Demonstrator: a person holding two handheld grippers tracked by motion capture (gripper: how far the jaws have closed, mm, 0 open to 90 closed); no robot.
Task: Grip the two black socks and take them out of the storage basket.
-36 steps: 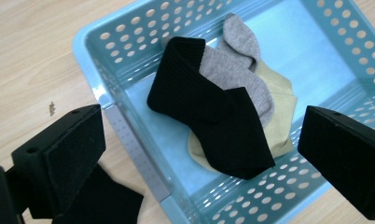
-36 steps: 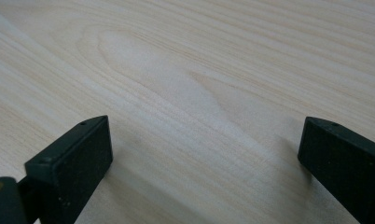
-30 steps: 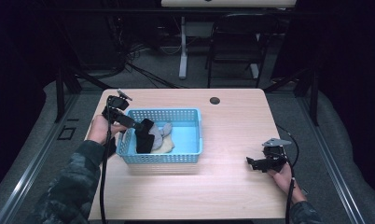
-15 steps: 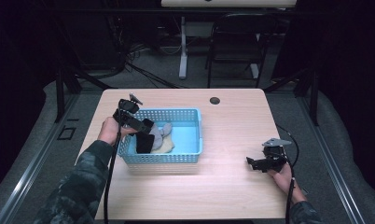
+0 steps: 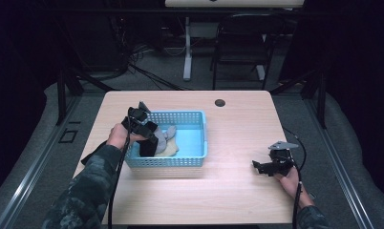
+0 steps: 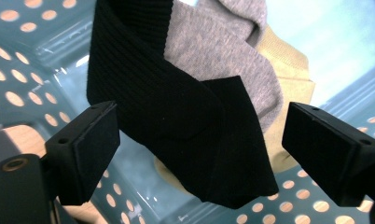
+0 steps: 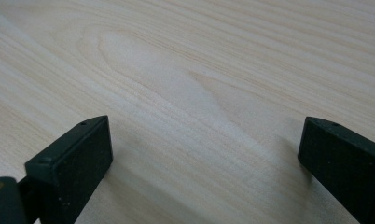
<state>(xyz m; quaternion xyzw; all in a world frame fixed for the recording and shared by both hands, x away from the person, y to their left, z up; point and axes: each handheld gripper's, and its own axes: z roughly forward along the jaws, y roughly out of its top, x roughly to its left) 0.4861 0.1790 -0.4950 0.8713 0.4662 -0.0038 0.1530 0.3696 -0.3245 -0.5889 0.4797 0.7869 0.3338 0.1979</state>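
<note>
Hovering inside the blue basket (image 5: 190, 160), the left claw (image 6: 199, 144) stands wide apart around a black cloth (image 6: 176, 121) lying over grey cloth (image 6: 213, 51). Right claw (image 7: 204, 163) gapes, empty, above the counter (image 5: 238, 191).

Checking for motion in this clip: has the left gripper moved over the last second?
Yes. The left gripper has moved rightward, from the blue basket's left rim to above the clothes inside.

Beige cloth (image 6: 288, 79) largely under others
</note>
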